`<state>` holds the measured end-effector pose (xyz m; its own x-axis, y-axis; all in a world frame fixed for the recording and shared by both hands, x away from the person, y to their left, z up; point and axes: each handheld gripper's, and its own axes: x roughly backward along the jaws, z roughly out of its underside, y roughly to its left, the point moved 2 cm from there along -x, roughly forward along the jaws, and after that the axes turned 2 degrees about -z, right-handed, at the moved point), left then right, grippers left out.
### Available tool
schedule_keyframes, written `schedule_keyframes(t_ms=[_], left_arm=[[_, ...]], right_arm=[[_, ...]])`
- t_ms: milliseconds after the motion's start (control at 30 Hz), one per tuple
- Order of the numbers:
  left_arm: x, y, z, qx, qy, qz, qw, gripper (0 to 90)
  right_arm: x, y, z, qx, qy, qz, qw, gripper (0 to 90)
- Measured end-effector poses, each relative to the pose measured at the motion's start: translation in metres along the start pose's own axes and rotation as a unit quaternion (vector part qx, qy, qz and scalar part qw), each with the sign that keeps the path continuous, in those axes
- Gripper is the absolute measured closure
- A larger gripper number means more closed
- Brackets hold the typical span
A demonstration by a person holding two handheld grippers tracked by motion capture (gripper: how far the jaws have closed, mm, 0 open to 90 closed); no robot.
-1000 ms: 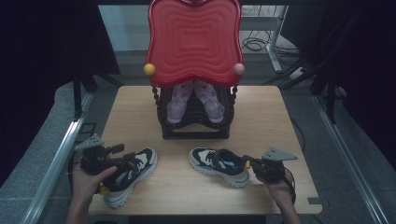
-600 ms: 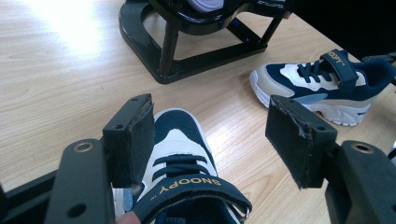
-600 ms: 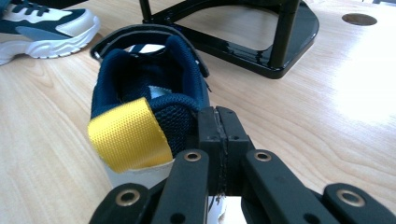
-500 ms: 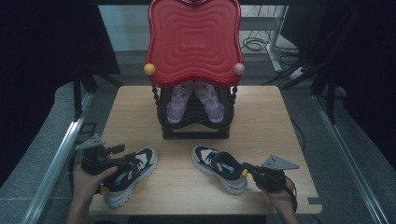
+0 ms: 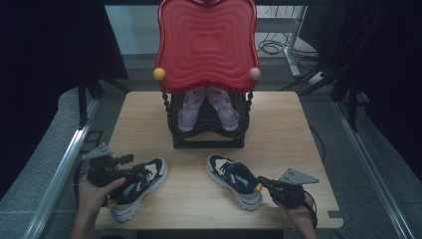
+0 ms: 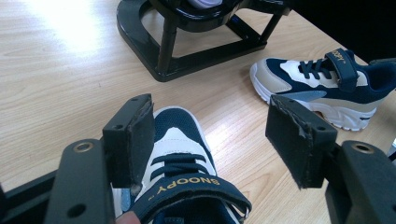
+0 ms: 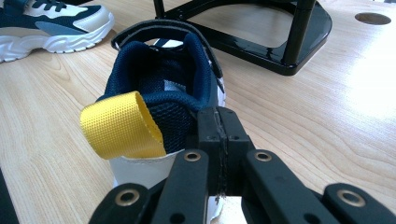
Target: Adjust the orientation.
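Now right tongs [image 7: 218, 122] pinch the right sneaker's [image 7: 163, 79] heel.

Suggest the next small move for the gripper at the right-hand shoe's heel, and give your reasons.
Probably lift the right shoe slightly by its heel. The right gripper looks pinched shut on the heel collar beside the yellow pull tab, and the shoe lies flat on the table before the black rack.

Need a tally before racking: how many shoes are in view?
4. One navy-and-white sneaker front left beneath the left gripper, another front right at the right gripper, two pink shoes on the black rack; more may be hidden.
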<state>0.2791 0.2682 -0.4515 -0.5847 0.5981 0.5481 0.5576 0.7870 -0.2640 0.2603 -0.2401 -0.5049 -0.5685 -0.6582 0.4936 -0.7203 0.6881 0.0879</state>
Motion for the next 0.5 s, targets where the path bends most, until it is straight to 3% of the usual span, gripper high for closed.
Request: schedule_keyframes(t_ms=[500], left_arm=[[0.002, 0.001, 0.000, 0.001, -0.002, -0.003, 1.0000, 32.8]], right_arm=[[0.012, -0.007, -0.010, -0.008, -0.037, 0.015, 0.9992, 88.5]])
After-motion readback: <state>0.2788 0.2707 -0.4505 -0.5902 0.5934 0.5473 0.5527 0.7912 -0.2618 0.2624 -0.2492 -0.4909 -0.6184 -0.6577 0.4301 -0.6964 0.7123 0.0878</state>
